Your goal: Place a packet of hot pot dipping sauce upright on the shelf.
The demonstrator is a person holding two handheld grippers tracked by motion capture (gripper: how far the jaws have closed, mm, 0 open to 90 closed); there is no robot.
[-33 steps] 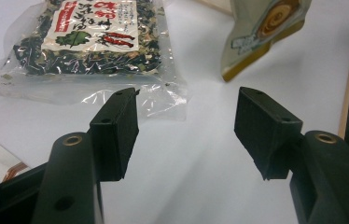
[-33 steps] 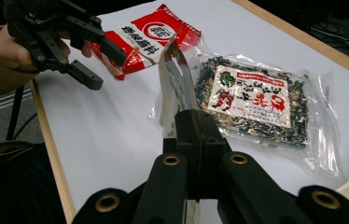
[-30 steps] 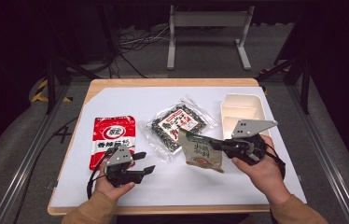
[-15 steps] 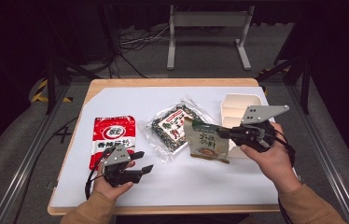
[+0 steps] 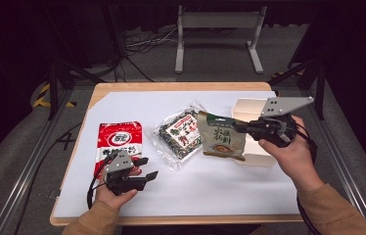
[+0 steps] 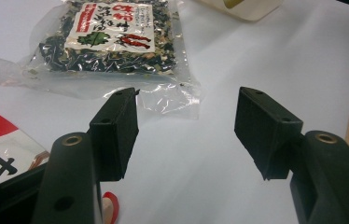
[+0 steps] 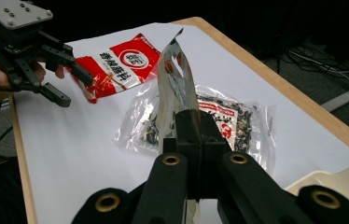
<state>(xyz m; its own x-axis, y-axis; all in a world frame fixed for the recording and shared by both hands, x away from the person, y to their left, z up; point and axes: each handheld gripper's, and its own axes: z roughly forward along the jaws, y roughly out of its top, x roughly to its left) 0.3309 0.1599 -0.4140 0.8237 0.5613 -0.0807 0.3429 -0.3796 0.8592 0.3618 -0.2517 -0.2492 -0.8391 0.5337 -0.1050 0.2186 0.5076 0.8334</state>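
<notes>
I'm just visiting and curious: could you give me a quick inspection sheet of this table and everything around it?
Surface: white sheet over a wooden table.
Job's things: green packet held off the table; cream tray behind it.
Clutter: red packet, clear bag of dried greens, both lying flat.
Grippers: right gripper shut on green packet; left gripper open, holding nothing.
Cables: black cable loops from left gripper.
Surroundings: dark floor, metal stand beyond the table.
</notes>
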